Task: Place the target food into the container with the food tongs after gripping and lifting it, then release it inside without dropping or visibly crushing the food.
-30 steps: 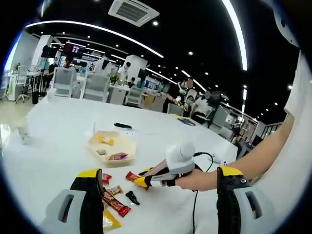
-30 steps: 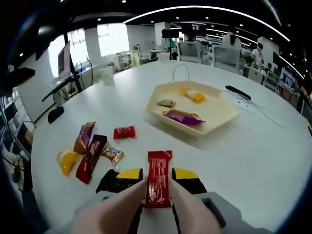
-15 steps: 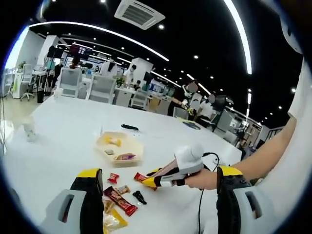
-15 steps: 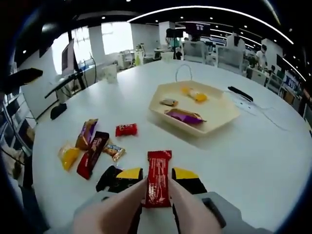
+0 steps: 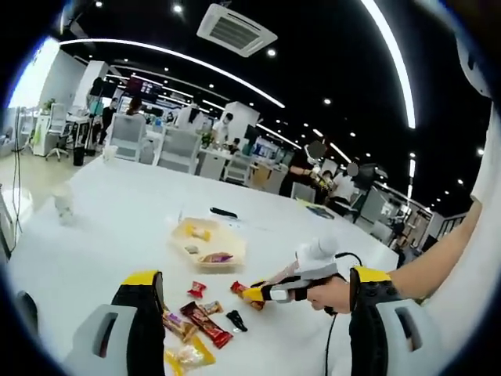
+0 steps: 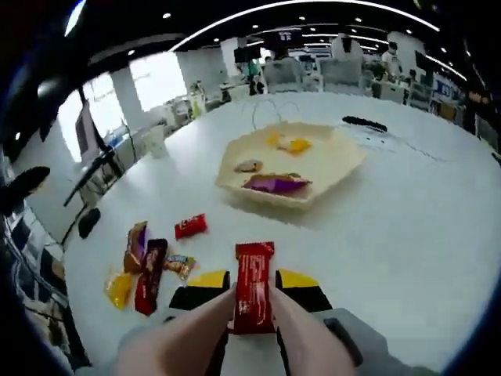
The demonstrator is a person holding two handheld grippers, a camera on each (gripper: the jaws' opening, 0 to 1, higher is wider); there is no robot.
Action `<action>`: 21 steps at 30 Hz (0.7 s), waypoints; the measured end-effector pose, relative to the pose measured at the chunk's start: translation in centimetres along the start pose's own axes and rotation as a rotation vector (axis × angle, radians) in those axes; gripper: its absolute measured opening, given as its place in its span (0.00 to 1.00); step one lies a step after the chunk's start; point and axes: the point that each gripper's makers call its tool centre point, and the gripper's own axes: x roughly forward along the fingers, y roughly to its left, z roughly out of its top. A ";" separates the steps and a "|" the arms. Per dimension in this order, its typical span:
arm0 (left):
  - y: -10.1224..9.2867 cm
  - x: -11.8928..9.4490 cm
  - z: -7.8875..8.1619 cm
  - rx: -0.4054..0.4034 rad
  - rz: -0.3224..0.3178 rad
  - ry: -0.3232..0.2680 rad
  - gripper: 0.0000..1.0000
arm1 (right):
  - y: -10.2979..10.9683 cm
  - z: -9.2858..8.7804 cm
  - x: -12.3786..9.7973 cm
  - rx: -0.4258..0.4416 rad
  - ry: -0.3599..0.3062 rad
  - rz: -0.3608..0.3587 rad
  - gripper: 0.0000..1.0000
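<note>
While right tongs (image 6: 254, 283) pinch red snack bar (image 6: 254, 296), left tongs (image 5: 254, 294) spread wide.

Your left gripper view sits high and back, facing across the white table (image 5: 94, 235) toward the office, your right gripper (image 5: 258, 294) coming in from its right. Your right gripper view is lower and nearer, looking down along its jaws at the cream tray (image 6: 333, 168). Both share the tray (image 5: 235, 252) and the loose snack packets (image 6: 149, 262) (image 5: 205, 323).
</note>
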 end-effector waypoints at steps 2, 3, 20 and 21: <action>0.3 -0.3 0.3 -0.014 0.006 -0.020 0.99 | -0.1 0.0 0.0 -0.024 0.016 0.002 0.22; 0.4 -0.4 0.3 -0.019 0.009 -0.021 0.99 | 0.1 -0.1 0.0 -0.033 0.018 0.004 0.22; 0.0 0.9 0.3 -0.029 -0.031 0.004 0.99 | 0.8 1.7 -4.6 0.144 -0.118 0.024 0.22; 0.2 0.9 0.1 -0.024 -0.032 0.013 0.99 | 0.7 1.9 -5.0 0.132 -0.124 0.010 0.22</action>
